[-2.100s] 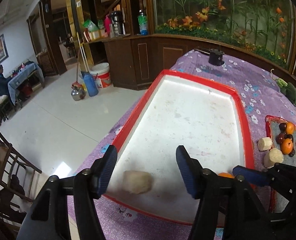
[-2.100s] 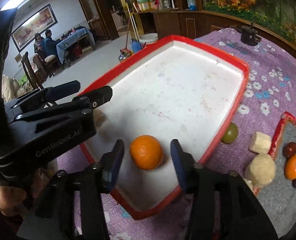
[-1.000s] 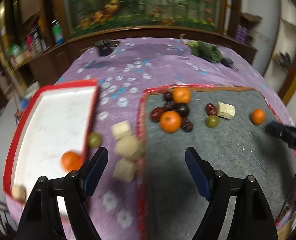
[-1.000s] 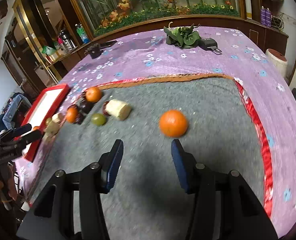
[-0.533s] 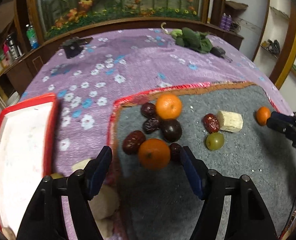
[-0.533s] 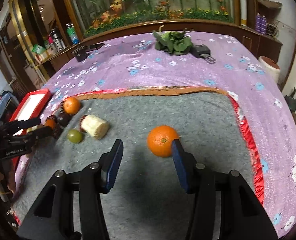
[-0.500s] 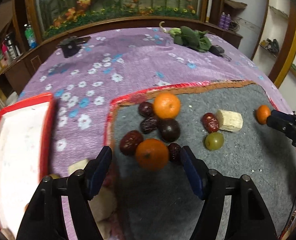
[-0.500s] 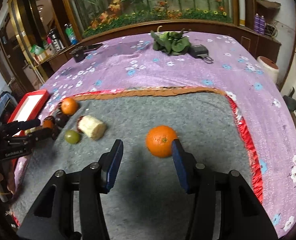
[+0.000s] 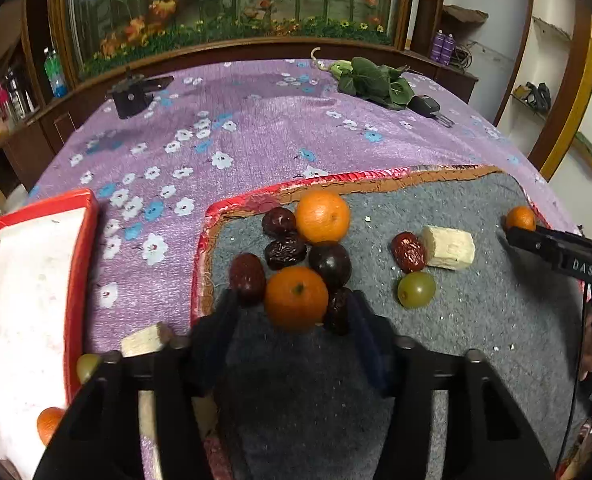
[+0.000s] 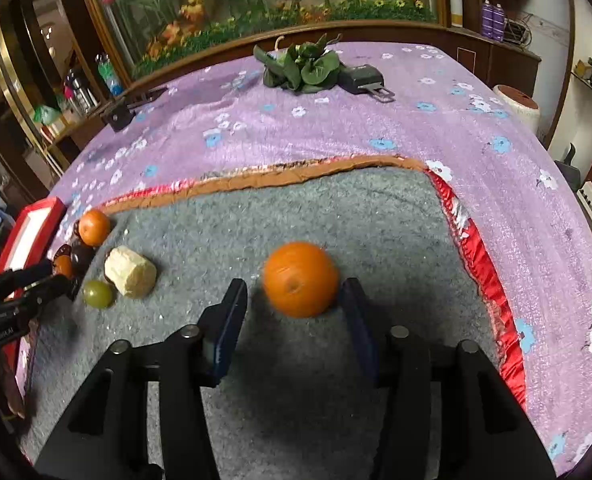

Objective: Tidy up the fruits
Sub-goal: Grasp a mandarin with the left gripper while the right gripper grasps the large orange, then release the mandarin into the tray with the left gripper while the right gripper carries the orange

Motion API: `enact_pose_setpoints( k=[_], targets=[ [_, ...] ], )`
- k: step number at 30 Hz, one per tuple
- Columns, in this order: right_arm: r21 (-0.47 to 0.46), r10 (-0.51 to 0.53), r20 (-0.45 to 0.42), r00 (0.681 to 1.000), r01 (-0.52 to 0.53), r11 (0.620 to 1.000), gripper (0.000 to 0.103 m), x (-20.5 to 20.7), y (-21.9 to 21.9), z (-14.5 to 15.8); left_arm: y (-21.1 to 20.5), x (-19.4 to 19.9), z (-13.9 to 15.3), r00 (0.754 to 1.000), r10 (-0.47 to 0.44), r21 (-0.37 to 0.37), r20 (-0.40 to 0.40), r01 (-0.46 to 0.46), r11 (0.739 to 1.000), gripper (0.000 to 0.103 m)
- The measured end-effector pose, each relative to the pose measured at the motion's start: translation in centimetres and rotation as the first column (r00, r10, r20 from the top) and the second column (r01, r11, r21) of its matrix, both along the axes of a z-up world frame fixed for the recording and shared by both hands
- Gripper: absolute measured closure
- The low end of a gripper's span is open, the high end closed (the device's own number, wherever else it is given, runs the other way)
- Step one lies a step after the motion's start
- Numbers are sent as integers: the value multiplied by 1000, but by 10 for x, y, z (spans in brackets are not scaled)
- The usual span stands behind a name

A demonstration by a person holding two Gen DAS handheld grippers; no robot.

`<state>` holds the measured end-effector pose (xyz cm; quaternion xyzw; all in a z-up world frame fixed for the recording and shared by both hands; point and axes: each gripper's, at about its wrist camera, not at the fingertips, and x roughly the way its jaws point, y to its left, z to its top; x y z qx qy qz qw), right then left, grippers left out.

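Observation:
On the grey mat (image 9: 476, 320) lies a cluster of two oranges, dark dates and a plum. The nearer orange (image 9: 296, 298) sits between the tips of my left gripper (image 9: 291, 320), which is open around it. The far orange (image 9: 323, 217) lies behind it. A green grape (image 9: 416, 289), a date and a banana piece (image 9: 450, 248) lie to the right. My right gripper (image 10: 296, 312) is open with a lone, blurred orange (image 10: 300, 278) between its fingertips, close to the right finger. The red tray (image 9: 83, 240) at the left holds an orange (image 9: 49, 422).
A banana piece (image 9: 143, 340) and a grape (image 9: 87, 364) lie on the purple cloth (image 9: 255, 140) between tray and mat. Leafy greens (image 10: 302, 66), a buckle and a black device (image 9: 129, 96) sit at the table's far side. A hand holds the right gripper at the mat's right edge.
Both grippers swung from the red tray to the grey mat, then moved forward. Each now has an orange between its open fingertips.

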<state>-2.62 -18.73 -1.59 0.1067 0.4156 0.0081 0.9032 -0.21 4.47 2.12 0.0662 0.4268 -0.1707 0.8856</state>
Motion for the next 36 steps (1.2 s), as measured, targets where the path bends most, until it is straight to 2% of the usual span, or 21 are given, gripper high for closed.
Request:
enact_pose_setpoints(
  k=[2, 10, 18, 20, 21, 25, 27, 30, 33, 36],
  targets=[
    [23, 7, 3, 1000, -7, 1000, 65, 0, -1, 0, 2, 0, 1, 1000, 7, -15, -9, -7, 1000, 77],
    [84, 33, 27, 999, -35, 996, 65, -12, 4, 5, 14, -12, 6, 1000, 26, -79, -14, -27, 997, 77],
    [75, 110, 55, 992, -114, 991, 65, -32, 34, 22, 46, -42, 30, 995, 98, -142, 35, -92, 986, 77],
    [65, 146, 63, 987, -150, 987, 65, -37, 49, 28, 64, -52, 37, 989, 139, -161, 44, -131, 978, 79],
    [64, 163, 66, 984, -167, 984, 65, -38, 56, 31, 72, -55, 40, 986, 157, -167, 47, -148, 975, 87],
    [57, 270, 87, 959, -276, 960, 65, -46, 101, 44, 113, -73, 48, 960, 271, -174, 68, -256, 951, 89],
    [59, 336, 90, 938, -342, 938, 65, -47, 130, 48, 138, -79, 46, 940, 335, -184, 59, -320, 929, 89],
    [90, 430, 85, 899, -437, 895, 65, -44, 180, 50, 175, -84, 38, 901, 431, -178, 45, -417, 891, 89],
    [92, 516, 75, 853, -521, 849, 64, -40, 233, 49, 199, -87, 28, 872, 488, -177, 21, -477, 861, 89],
    [76, 592, 61, 803, -595, 800, 64, -38, 280, 48, 209, -91, 23, 871, 490, -195, 14, -479, 856, 89]
  ],
)
